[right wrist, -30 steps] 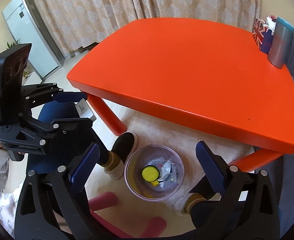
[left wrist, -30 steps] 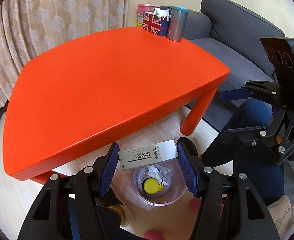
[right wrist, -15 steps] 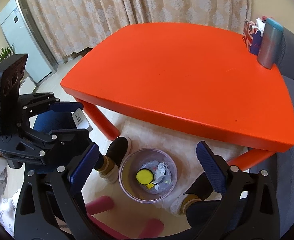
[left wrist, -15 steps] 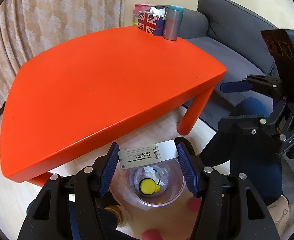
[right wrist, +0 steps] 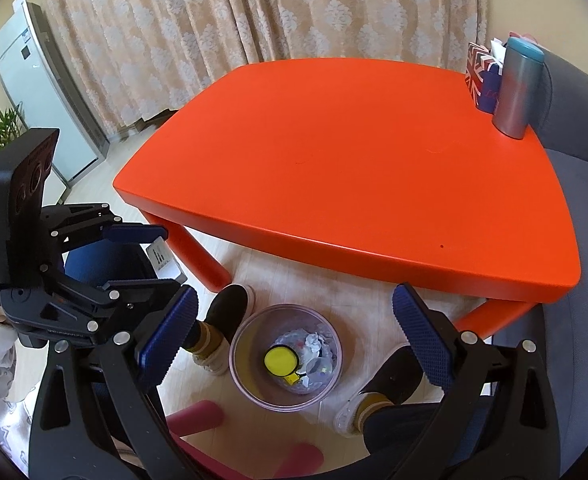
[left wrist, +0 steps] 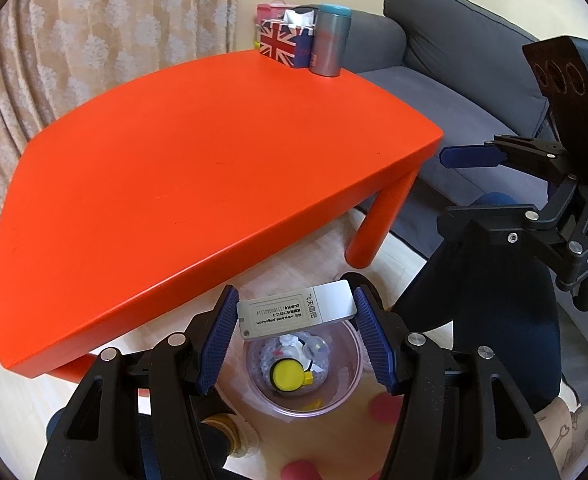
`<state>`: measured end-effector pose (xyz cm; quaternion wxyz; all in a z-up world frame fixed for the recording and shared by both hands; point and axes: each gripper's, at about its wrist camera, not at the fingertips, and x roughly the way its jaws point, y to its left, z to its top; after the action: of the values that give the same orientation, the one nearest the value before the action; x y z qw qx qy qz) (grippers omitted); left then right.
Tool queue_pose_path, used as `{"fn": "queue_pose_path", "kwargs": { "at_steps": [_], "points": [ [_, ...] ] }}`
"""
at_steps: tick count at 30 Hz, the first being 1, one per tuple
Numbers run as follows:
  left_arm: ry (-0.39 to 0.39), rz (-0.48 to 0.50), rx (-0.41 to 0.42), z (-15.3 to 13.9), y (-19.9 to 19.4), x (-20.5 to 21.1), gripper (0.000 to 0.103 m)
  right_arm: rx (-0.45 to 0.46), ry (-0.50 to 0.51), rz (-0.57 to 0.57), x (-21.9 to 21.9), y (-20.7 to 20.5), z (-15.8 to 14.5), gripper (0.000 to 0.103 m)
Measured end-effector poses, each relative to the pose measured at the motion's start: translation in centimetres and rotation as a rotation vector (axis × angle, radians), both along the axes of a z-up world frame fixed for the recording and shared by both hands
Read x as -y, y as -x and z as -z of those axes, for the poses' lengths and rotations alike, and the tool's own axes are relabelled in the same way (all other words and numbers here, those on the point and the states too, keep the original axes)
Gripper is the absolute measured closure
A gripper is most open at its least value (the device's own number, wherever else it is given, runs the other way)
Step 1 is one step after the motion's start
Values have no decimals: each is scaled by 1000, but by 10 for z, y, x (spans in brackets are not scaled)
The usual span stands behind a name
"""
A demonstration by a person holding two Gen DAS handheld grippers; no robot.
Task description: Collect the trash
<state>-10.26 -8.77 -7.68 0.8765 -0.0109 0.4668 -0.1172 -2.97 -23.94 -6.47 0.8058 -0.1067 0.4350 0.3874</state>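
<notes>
The orange table (left wrist: pixel 197 168) filled most of both views, its top bare apart from a Union Jack box (left wrist: pixel 283 42) and a grey tumbler (left wrist: pixel 331 42) standing together at the far corner, next to the grey sofa (left wrist: pixel 454 80). Below the table's near edge, on the pale floor between the person's shoes (right wrist: pixel 229 308), stood the clear plastic bin (right wrist: pixel 249 380). Crumpled paper and a yellow round lid (right wrist: pixel 281 361) lay at its bottom.

The right gripper (right wrist: pixel 294 330) hung over the bin with its blue pads far apart and nothing between them.

The left gripper (left wrist: pixel 296 332) was closed to a narrow gap on a small white and silver device (left wrist: pixel 296 310), one pad pressing on each short end. The device lay crosswise between the pads, printed label up, in the air directly above the bin's mouth. In the right wrist view the same device (right wrist: pixel 161 258) showed only as a white sliver between the left gripper's blue pads (right wrist: pixel 137 233), at the left of the bin and higher than it.
</notes>
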Motion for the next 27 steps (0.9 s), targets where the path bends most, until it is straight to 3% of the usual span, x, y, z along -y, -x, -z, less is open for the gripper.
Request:
{"fn": "queue_pose_path", "kwargs": {
  "at_steps": [2,3,4,5,27],
  "points": [
    [-1,7,1,1,-2,2,41,0,-1,3,1,-1,0,7],
    [-5,5,4,1,-3,2,33,-1,-1,5,1,-1,0,7],
    [-5,-3,17,1,-3,2,13,-2,-2,7,1,-1,0,7],
    [-3,-14,35,0,-3,1,11,-3,-1,8,1,-1,0,7],
    [-1,-93,39,-7,-1,-14,8,5,-2,21,0,-1,-5,7]
  ]
}}
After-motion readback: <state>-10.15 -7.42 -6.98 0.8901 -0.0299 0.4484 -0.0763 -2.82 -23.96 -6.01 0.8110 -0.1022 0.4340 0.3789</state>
